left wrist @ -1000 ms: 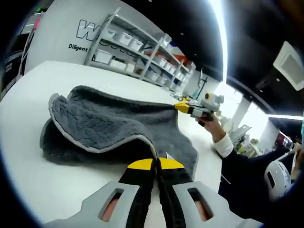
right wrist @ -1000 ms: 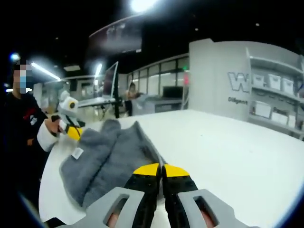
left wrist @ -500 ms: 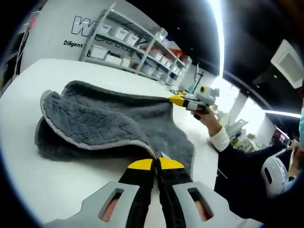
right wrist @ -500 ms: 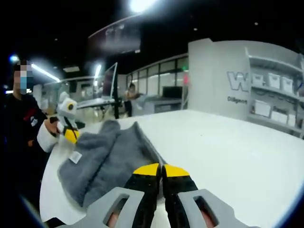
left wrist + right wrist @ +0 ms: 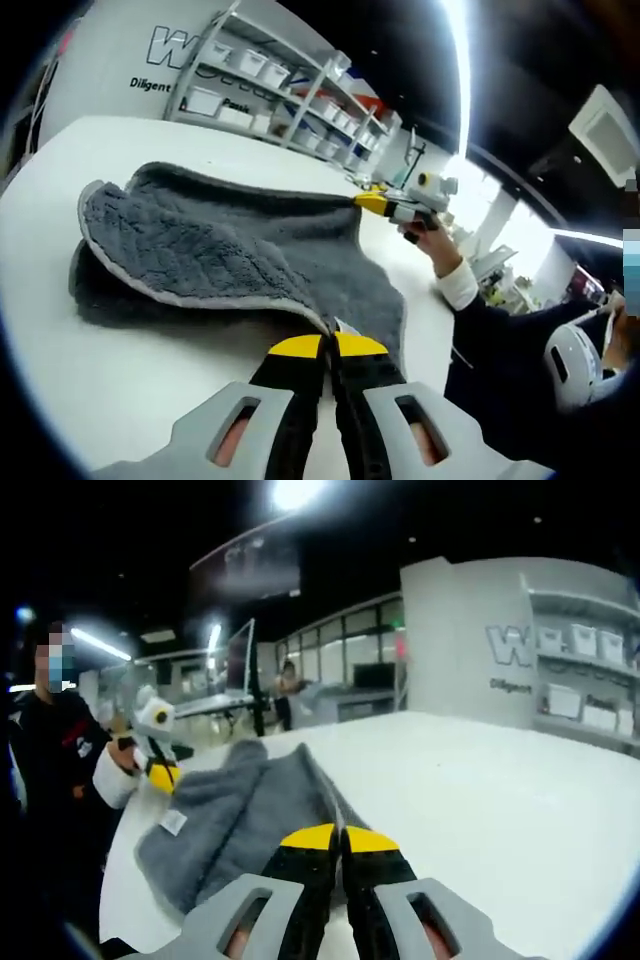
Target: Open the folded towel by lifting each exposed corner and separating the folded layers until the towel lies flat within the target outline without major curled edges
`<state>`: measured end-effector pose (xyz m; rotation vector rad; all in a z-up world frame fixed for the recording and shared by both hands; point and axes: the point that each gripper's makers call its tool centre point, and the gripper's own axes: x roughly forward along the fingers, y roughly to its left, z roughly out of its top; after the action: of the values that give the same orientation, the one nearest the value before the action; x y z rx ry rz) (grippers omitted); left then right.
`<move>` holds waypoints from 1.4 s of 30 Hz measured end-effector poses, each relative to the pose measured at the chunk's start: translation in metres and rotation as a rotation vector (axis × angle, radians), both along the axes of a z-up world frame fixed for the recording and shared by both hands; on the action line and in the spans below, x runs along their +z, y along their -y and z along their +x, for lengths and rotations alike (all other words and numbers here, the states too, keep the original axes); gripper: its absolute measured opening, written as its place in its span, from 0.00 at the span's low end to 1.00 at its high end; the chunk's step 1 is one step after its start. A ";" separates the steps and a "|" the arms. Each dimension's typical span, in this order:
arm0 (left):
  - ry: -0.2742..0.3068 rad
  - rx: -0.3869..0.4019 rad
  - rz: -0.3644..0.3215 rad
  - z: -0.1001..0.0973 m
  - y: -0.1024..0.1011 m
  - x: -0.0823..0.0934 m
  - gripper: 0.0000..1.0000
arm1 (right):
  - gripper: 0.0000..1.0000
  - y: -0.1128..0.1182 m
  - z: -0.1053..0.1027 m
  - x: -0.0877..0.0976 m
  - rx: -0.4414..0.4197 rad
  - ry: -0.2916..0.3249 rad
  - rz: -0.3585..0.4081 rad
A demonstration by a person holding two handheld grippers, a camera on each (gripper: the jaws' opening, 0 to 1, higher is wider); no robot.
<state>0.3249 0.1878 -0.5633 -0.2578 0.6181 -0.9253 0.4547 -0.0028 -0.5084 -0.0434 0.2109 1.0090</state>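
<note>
A dark grey towel (image 5: 230, 255) with a pale hem is held up off a round white table (image 5: 70, 390), its top layer lifted off a folded layer beneath. My left gripper (image 5: 328, 346) is shut on the near corner of the towel. Across the cloth, my right gripper (image 5: 372, 203) is shut on the far corner, held by a hand in a white cuff. In the right gripper view the towel (image 5: 250, 815) runs from my right gripper (image 5: 340, 837) to my left gripper (image 5: 162, 774), and a small white tag (image 5: 173, 823) hangs at its edge.
Shelving with white bins (image 5: 285, 85) stands behind the table against a pale wall with lettering. The person in dark clothes (image 5: 55, 780) stands by the table's edge. A white helmet-like object (image 5: 570, 365) sits near the person. Bare white tabletop (image 5: 500, 800) spreads to the right.
The lifted top layer has spread wider and flatter between the two grippers. Both grippers keep their hold on the corners; the views have shifted slightly.
</note>
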 end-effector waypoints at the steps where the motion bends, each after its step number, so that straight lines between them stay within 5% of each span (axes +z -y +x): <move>1: -0.003 -0.007 0.003 -0.001 0.002 -0.001 0.02 | 0.00 0.000 -0.001 0.003 0.010 0.003 0.008; 11: 0.002 -0.053 0.035 -0.012 0.010 0.003 0.02 | 0.00 -0.010 -0.018 0.016 0.126 0.061 0.021; 22: -0.026 -0.080 0.073 -0.024 0.015 -0.001 0.02 | 0.00 -0.038 -0.072 0.021 0.371 0.219 -0.024; 32: -0.013 -0.085 0.092 -0.029 0.016 -0.002 0.02 | 0.00 -0.044 -0.085 0.026 0.425 0.225 -0.007; 42: -0.009 0.000 0.065 -0.025 0.013 0.000 0.02 | 0.00 -0.058 -0.098 0.029 0.456 0.198 0.012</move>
<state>0.2996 0.1749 -0.5632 -0.2039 0.6553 -0.9029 0.3563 0.0554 -0.4797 -0.1861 0.0112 1.4504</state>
